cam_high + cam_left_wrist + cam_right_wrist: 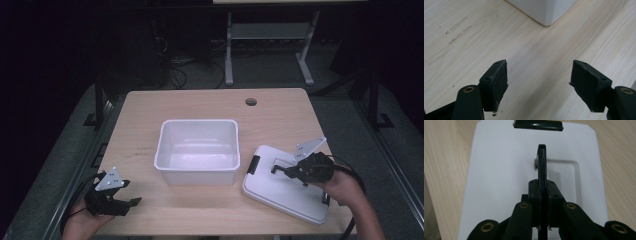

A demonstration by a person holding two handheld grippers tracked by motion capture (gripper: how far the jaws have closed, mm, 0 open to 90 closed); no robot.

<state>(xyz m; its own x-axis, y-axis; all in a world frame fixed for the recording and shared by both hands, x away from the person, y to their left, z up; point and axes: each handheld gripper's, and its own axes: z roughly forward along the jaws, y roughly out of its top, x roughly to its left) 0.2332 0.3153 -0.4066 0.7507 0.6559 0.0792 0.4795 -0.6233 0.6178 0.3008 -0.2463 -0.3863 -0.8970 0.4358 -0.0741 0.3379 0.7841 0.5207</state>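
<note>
At four o'clock from the white tub [197,150], the stiff, light lid [280,192] lies flat, its raised black handle [542,170] pinched by the right gripper [277,170], the sensible hold, while the left gripper [131,202] gapes empty.

White lid [285,187] lies flat on the table right of my white bin [197,150], black latch facing it, its black handle [542,167] flipped up on edge.

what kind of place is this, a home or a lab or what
Likely a lab or workshop set up for recording, not a home. A bare wooden table holds just a white bin and its lid, with loose cables and a metal stand on the floor behind.
</note>
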